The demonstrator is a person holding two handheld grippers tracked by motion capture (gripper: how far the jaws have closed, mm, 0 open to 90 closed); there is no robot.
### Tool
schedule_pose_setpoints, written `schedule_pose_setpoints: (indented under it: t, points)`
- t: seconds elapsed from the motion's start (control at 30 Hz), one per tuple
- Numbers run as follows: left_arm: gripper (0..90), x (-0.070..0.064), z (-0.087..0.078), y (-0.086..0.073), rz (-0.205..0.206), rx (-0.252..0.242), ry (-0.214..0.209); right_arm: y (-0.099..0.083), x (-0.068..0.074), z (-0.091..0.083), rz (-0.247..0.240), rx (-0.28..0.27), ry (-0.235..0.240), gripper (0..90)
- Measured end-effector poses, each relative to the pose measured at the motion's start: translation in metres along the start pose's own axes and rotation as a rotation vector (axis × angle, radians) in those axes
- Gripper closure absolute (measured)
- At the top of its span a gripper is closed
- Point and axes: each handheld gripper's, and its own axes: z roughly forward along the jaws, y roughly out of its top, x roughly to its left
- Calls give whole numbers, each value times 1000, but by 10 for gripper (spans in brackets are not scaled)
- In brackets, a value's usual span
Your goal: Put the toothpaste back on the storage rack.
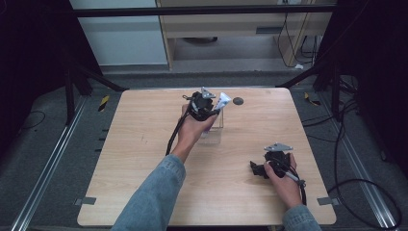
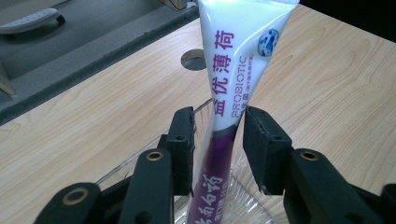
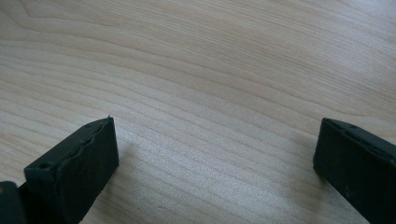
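So the toothpaste tube (image 2: pixel 229 88) is the main thing here: white at the flat crimped end, purple lower down, with purple Chinese characters, the word PROBIOTIC and a little blue round logo near the top. It stands nearly upright with its purple end down inside a clear plastic container (image 2: pixel 140 163), crimped end pointing up and away. In the high view the tube (image 1: pixel 222 101) pokes out white just right of the left gripper (image 1: pixel 202 108), and the container (image 1: pixel 215 129) sits on the far middle part of the table, a bit toward the person's left of centre.

The left gripper (image 2: pixel 218 128) has its two black jaws on either side of the tube, right around where white turns to purple. They're closed most of the way in; the right one looks pressed against the tube, the left one is at its edge, so it seems to be pinching it, though I can't say how firmly.

The right gripper (image 1: pixel 262 168) is well apart from all that, down at the near right of the table (image 1: pixel 144 144). In its own view the right gripper (image 3: pixel 215 144) has its jaws spread wide with nothing between them, just bare light wood grain underneath.

There's also a small dark round hole (image 1: pixel 237 101) in the tabletop just beyond the tube
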Motion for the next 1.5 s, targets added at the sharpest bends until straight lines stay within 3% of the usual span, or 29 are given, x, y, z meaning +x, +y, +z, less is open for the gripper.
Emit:
schedule_pose_setpoints:
  t: [0.83,1.03,1.3,1.5]
  points:
    - [632,-7,-28,-2,47,-50,-14,0,0,0,-2,-1,0,3]
    - [624,-13,-36,-5,82,-47,-27,0,0,0,-1,0,0,3]
    - [571,-25,-49,-13,128,-49,-53,0,0,0,-1,-1,0,3]
    - [495,-30,-57,-21,136,-41,-82,0,0,0,-1,0,0,3]
